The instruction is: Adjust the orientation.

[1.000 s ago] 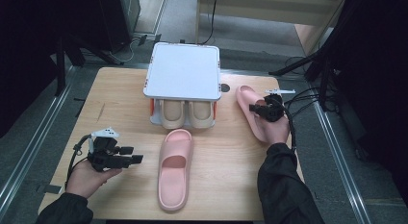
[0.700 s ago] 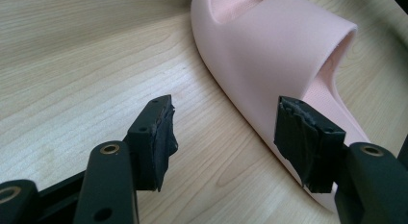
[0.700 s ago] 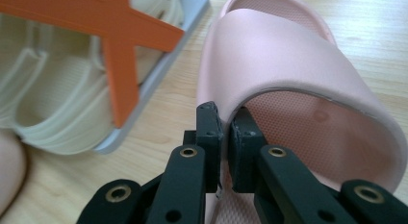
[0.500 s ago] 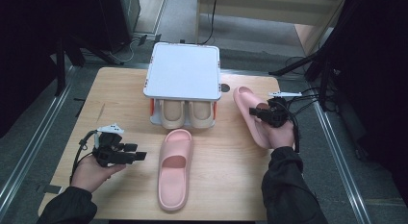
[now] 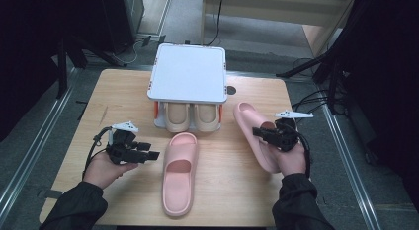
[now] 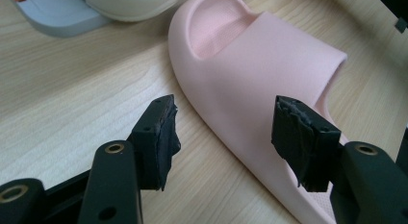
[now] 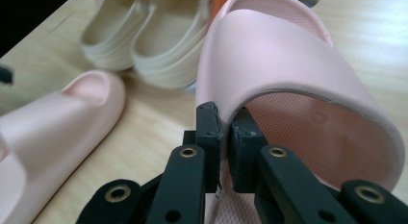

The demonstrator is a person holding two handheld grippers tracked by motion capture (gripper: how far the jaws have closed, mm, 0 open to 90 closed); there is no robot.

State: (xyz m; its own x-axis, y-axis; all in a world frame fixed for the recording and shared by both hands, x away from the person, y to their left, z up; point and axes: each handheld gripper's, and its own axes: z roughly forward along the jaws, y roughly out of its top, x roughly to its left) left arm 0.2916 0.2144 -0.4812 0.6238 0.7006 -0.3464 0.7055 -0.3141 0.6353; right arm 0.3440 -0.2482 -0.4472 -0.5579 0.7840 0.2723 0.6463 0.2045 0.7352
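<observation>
Right claw (image 5: 261,133) pinching the strap edge of one pink slipper (image 5: 249,126), seen clamped between pressed jaws in the right gripper view (image 7: 288,65); slipper at the right of the desk (image 5: 123,92), tilted, just right of the rack. Left claw (image 5: 148,151) spread wide, nothing between the jaws, hovering at the near left, aimed at the second pink slipper (image 5: 179,173) lying flat mid-desk, close beside it but apart. Beige slippers (image 5: 190,116) tucked side by side under the white-topped rack (image 5: 188,72) at the far middle.
</observation>
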